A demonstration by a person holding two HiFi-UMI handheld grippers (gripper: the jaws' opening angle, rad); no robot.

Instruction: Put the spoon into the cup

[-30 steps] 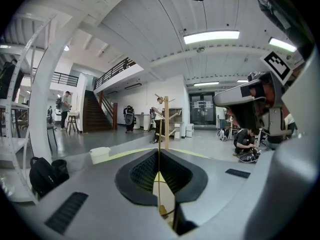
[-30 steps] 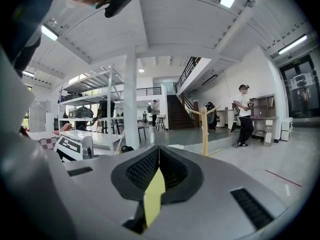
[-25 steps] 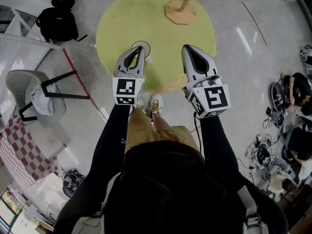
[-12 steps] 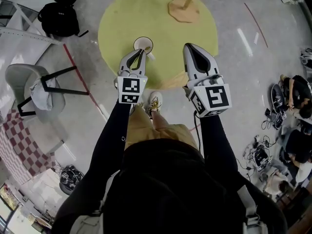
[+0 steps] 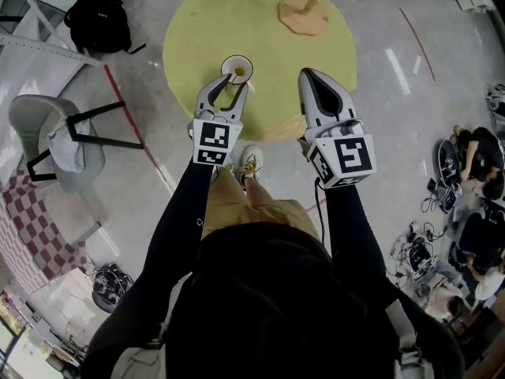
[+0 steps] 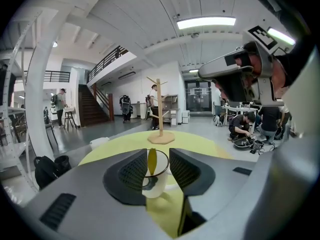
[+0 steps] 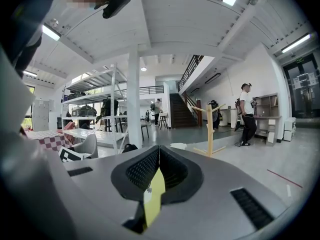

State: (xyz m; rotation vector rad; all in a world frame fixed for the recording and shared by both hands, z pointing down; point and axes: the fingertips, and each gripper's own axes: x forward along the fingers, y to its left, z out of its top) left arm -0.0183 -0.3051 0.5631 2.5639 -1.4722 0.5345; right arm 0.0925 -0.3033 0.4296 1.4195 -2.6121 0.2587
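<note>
A white cup (image 5: 237, 69) stands on the round yellow table (image 5: 197, 22), just beyond my left gripper (image 5: 230, 84). In the left gripper view a yellow spoon (image 6: 152, 160) stands upright in the cup (image 6: 155, 183), between the jaws of the left gripper (image 6: 157, 156). Those jaws have just been opening and stand apart, their pads clear of the spoon. My right gripper (image 5: 308, 74) hovers to the cup's right over the table, shut with nothing held; in its own view the right gripper (image 7: 159, 151) shows its jaws meeting at the tips.
A wooden mug-tree stand (image 5: 304, 10) rises at the table's far side. A grey chair (image 5: 55, 144) and a black backpack (image 5: 99, 22) are on the floor at left. People sit with gear on the floor at right (image 5: 477, 148).
The left gripper's jaws have spread apart and let go of the spoon, which now stands in the cup. The right gripper has stayed put.
</note>
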